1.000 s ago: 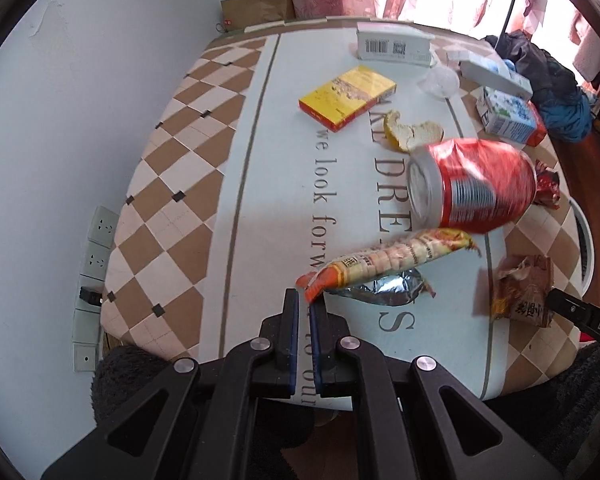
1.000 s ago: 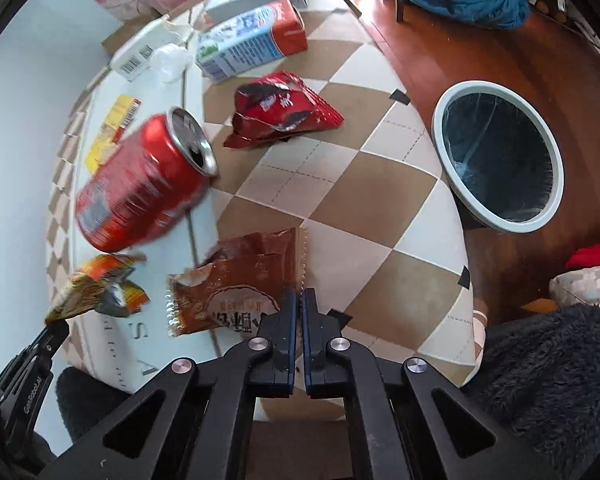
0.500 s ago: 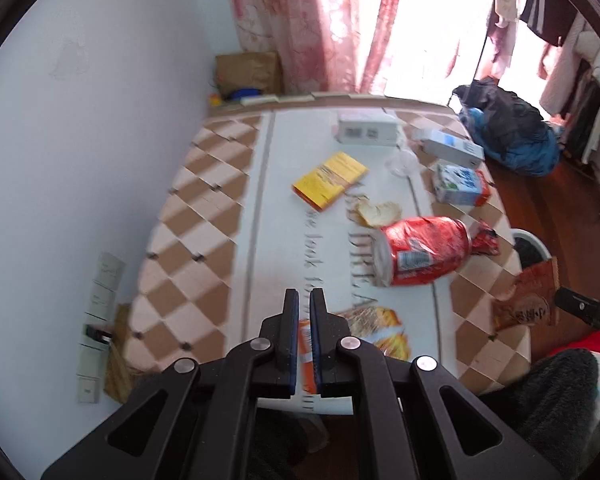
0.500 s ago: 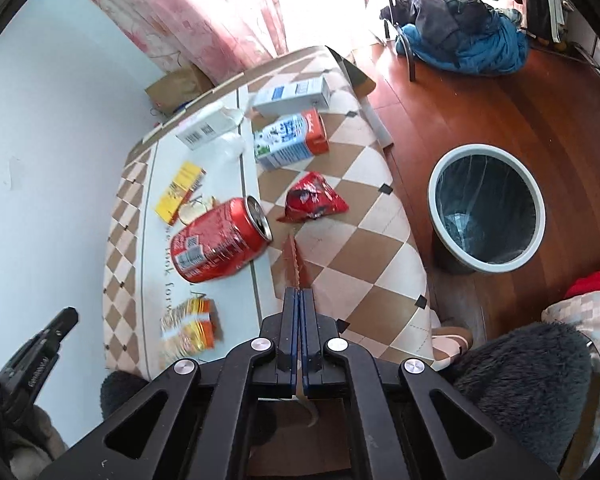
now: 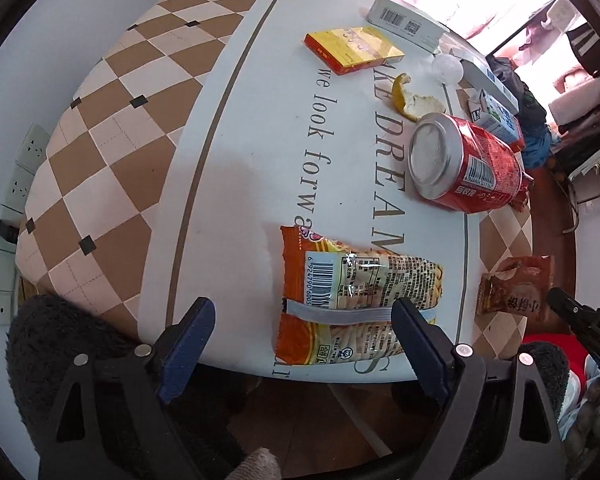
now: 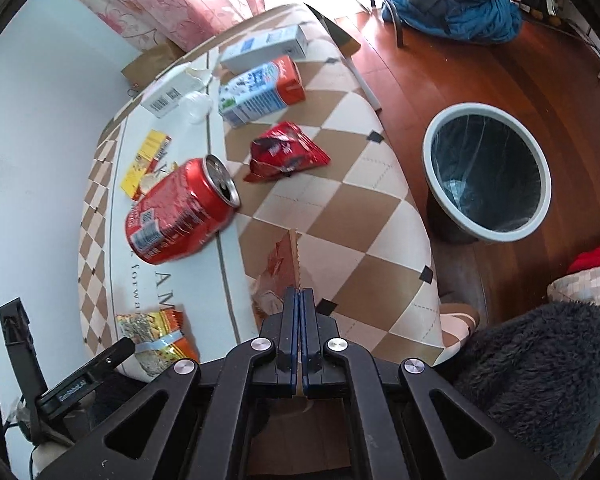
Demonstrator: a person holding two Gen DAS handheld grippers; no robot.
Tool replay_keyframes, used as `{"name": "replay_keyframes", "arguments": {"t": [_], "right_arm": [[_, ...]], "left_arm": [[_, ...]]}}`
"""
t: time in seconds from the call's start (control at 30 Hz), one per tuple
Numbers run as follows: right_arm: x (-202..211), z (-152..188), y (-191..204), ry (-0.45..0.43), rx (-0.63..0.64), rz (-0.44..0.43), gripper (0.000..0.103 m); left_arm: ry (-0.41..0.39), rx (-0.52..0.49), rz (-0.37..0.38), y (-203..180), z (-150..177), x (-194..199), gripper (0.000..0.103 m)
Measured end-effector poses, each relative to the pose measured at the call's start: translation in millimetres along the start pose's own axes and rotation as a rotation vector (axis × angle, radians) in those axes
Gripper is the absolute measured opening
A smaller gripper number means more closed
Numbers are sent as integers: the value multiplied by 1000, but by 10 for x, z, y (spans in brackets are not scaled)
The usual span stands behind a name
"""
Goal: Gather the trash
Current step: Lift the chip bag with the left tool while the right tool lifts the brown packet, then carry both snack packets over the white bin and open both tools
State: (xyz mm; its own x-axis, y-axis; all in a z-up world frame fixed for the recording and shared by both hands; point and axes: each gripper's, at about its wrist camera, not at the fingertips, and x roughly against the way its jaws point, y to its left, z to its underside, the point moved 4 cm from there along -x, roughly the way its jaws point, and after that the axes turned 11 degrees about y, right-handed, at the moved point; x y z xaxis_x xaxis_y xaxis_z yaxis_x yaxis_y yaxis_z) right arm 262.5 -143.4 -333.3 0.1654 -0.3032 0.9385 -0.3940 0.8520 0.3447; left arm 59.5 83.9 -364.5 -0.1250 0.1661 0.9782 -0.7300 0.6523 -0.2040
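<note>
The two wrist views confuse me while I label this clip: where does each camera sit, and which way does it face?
Left wrist: behind the open left gripper, looking down the table over the orange wrapper.
Right wrist: behind the right gripper, shut on the brown wrapper, facing table edge and bin.
Shared: red can, both wrappers.

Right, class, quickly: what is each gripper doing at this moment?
Left gripper: open, holding nothing, with the orange snack packet lying on the table between its fingers.
Right gripper: shut on the brown wrapper.
</note>
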Motion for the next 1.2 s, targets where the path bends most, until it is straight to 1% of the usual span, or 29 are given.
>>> {"name": "replay_keyframes", "arguments": {"t": [0.13,0.2,0.23,0.3,0.33,0.4,0.43,0.57,0.67,0.77,0.87,0.97,1.07,1.13,1.2], "right_arm": [[-87,8,-44,18,-17,4,0],[-119,16,-60,24,-23,7,0],[-127,19,-64,26,-24,9,0],[-135,22,-61,25,-21,17,1],[-132,23,-59,24,-20,17,1],[-118,23,-51,19,-16,20,1],[-105,22,-45,16,-14,22,1],[-18,36,-9,2,-2,11,1],[112,46,56,-22,20,4,1],[297,53,145,-59,55,0,1],[533,53,236,-100,91,-8,1],[824,29,244,-144,112,-27,1],[1150,-28,132,-197,110,-41,1],[1357,-78,-20,-233,97,-38,1],[1560,-172,-252,-264,73,-32,1]], "left_arm": [[17,2,-45,-53,-21,-129,89],[23,-6,-82,-101,-46,-216,87],[16,-13,-110,-126,-46,-239,72],[-6,-33,-181,-180,-32,-237,50],[-24,-52,-207,-218,-24,-213,22],[-22,-72,-230,-276,-10,-182,15],[-28,-80,-234,-293,-4,-161,8],[-77,-94,-251,-329,33,33,6],[-137,-118,-262,-340,98,318,6],[-211,-154,-286,-487,130,635,6],[-281,-187,-285,-684,106,966,6],[-349,-237,-275,-1002,88,1256,6],[-390,-296,-234,-1400,35,1453,6],[-404,-343,-204,-1723,-31,1496,6],[-398,-389,-171,-2094,-128,1440,6]]}}
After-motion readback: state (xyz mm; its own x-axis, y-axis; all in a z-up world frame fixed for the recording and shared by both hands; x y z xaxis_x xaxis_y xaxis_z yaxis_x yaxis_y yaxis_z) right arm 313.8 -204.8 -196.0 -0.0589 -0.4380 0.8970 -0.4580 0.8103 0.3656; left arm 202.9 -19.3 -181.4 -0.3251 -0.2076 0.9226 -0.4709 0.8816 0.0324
